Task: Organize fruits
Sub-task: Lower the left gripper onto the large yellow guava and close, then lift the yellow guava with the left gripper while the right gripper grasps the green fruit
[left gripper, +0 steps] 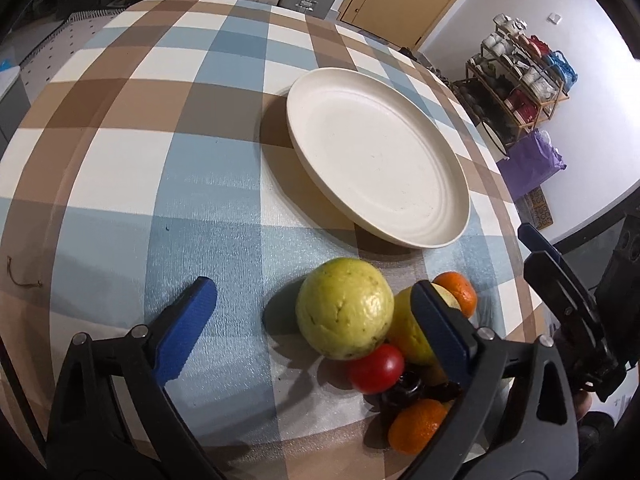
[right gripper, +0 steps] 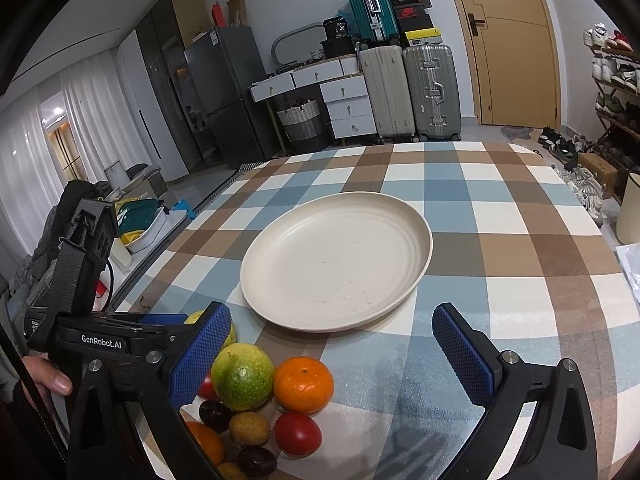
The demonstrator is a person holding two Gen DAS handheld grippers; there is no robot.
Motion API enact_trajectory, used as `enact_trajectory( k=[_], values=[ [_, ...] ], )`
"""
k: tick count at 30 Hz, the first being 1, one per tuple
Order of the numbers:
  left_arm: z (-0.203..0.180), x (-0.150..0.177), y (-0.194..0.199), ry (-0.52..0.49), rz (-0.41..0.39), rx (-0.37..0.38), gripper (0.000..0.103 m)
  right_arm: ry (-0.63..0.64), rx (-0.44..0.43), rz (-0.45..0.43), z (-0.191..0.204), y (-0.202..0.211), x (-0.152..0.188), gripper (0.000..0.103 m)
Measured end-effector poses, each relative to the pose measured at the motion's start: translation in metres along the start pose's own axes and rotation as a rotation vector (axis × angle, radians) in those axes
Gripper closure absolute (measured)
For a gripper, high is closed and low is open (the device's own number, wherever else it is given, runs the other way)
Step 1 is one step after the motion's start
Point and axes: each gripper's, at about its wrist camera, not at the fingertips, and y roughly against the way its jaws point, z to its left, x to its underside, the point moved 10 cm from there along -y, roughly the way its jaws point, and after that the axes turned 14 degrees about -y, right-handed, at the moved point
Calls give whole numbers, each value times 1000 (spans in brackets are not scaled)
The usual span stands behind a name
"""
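Fruits [right gripper: 256,396] heaped on surface [left gripper: 132,184] just beside empty plate [right gripper: 340,316] | left gripper [left gripper: 316,320] and right gripper [right gripper: 332,344] both spread wide, empty | I centre on the guava [left gripper: 345,308], closing gently.

A lived-in home, in a room that serves for both dining and storage. The table [right gripper: 520,216] wears a checked cloth of blue, brown and cream. Behind it stand a dark grey two-door fridge [right gripper: 224,92], a white desk with small drawers [right gripper: 320,80] and a woven laundry basket [right gripper: 301,122]. Two silver hard-shell suitcases [right gripper: 412,92] stand by the wall, with a teal suitcase [right gripper: 366,2] and shoe boxes [right gripper: 414,14] piled above them. A tan wooden door [right gripper: 516,44] and an open rack full of shoes [right gripper: 612,80] point to an entrance close by. White sheer curtains [right gripper: 84,120] cover the windows.
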Motion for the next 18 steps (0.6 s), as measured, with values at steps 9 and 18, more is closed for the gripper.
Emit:
enact_trajectory(
  k=[9, 18],
  values=[
    [-13, 5, 0, -30, 22, 105, 58, 35, -29, 1, 9, -3, 2, 0],
    [-11, 6, 3, -14, 5, 114, 58, 88, -77, 18, 25, 3, 8, 0]
  ],
)
